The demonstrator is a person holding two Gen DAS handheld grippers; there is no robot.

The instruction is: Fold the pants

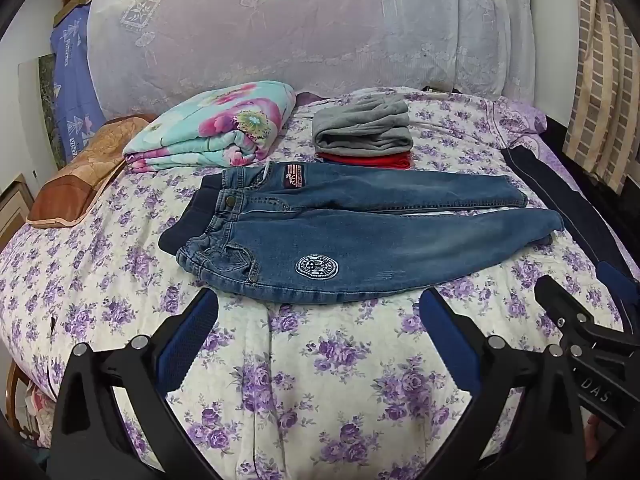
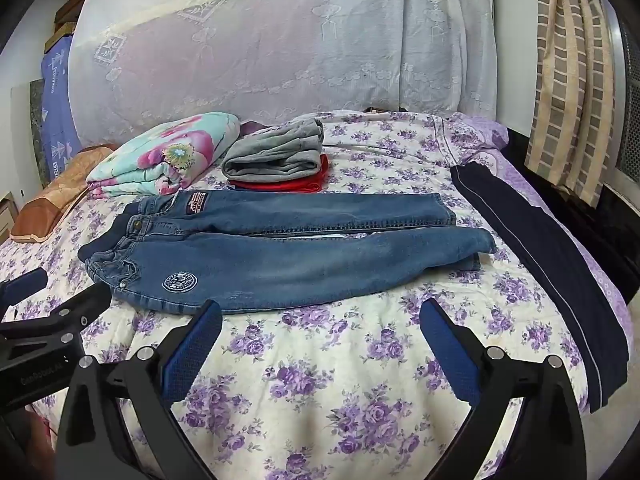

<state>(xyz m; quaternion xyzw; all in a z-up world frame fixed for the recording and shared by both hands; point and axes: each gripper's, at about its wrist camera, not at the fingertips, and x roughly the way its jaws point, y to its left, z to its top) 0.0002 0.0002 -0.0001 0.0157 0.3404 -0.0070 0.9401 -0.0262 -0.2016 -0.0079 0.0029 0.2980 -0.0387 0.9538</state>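
Observation:
A small pair of blue jeans [image 1: 360, 232] lies flat on the floral bedspread [image 1: 320, 360], waistband to the left, legs running right, a round patch on the near leg. It also shows in the right wrist view [image 2: 288, 252]. My left gripper [image 1: 318, 300] is open and empty, hovering just before the jeans' near edge. My right gripper [image 2: 320, 308] is open and empty, just before the near leg. The right gripper shows at the right edge of the left wrist view [image 1: 576, 312]; the left gripper shows at the left edge of the right wrist view [image 2: 56, 300].
A folded grey garment [image 1: 362, 128] lies on a red one [image 1: 368, 159] behind the jeans. A folded floral quilt [image 1: 212, 128] and a brown pillow [image 1: 84, 172] lie at the back left. Dark navy pants [image 2: 560, 280] lie along the right bed edge. A netted headboard pile stands behind.

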